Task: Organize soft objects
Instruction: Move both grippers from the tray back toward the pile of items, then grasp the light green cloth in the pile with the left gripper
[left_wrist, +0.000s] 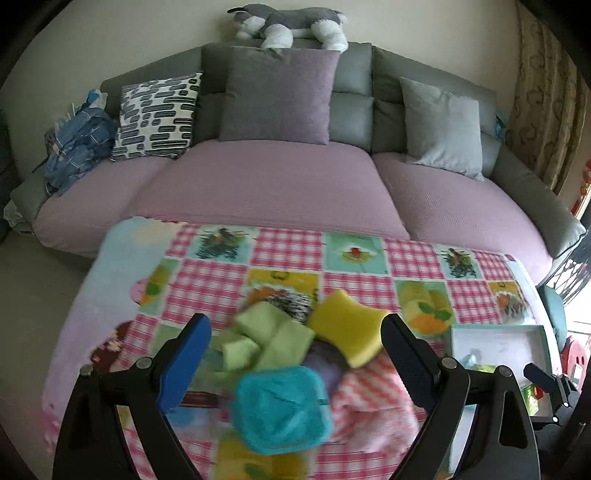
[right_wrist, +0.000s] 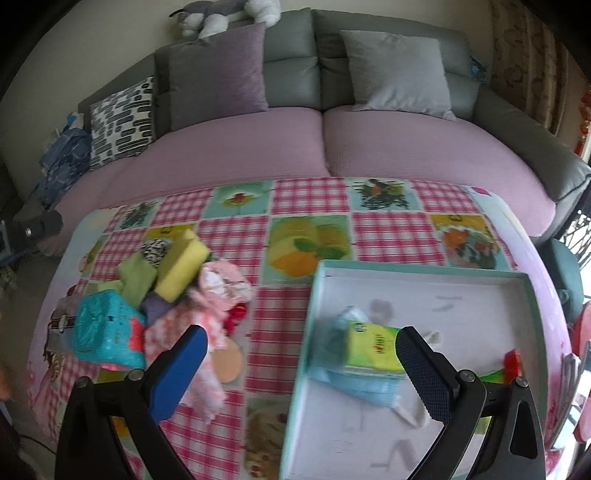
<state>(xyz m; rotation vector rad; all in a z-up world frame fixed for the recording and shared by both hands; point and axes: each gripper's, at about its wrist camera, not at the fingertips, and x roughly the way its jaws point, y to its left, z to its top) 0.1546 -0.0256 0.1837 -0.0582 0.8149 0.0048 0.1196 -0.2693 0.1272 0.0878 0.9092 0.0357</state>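
A heap of soft things lies on the checked tablecloth (left_wrist: 288, 251): a teal fluffy pad (left_wrist: 282, 411), a yellow sponge (left_wrist: 349, 330), green cloths (left_wrist: 267, 338), a purple piece (left_wrist: 325, 367) and a pink checked cloth (left_wrist: 373, 402). My left gripper (left_wrist: 295, 350) hangs open just above this heap, nothing between its fingers. In the right wrist view the same heap (right_wrist: 166, 291) sits at the left. My right gripper (right_wrist: 301, 356) is open over the left wall of a shallow white box (right_wrist: 443, 291), which holds a green tissue pack (right_wrist: 373, 347) on a light blue cloth (right_wrist: 354, 382).
A sofa with pink seat covers (left_wrist: 266, 188) runs behind the table, with a purple cushion (left_wrist: 279, 94), a patterned cushion (left_wrist: 157, 116) and a grey cushion (left_wrist: 441, 127). A plush dog (left_wrist: 291, 24) lies on the backrest. Blue clothing (left_wrist: 79, 144) is bundled at the sofa's left end.
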